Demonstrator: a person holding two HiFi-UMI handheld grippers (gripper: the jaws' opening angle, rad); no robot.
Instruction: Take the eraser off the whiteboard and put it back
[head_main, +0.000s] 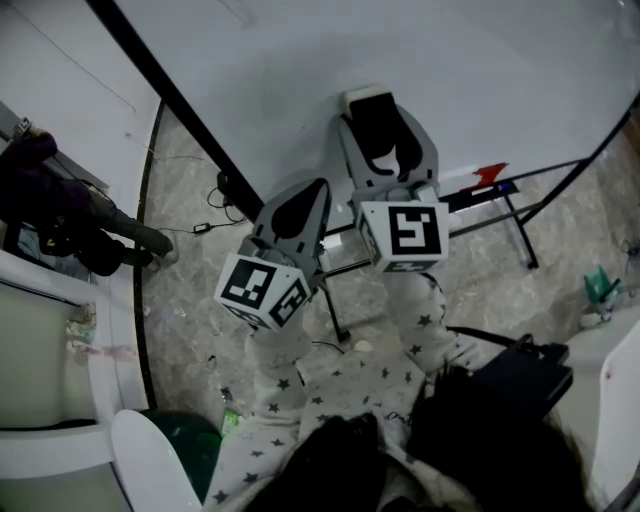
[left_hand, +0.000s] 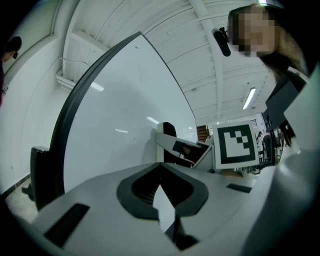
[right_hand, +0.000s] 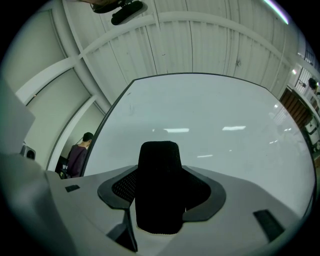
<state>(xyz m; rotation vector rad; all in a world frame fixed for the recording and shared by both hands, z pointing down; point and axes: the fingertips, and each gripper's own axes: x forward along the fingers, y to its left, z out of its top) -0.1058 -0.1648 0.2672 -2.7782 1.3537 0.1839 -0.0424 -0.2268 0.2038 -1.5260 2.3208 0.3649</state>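
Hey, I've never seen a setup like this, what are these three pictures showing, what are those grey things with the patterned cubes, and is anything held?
A person holds a two-jaw gripper in each hand; the patterned cubes are parts of them. The head view looks down from the person's head; the other two views ride on the grippers. Both point at a whiteboard. The right gripper is closed on a black eraser. The left gripper has its jaws apart with nothing between them.
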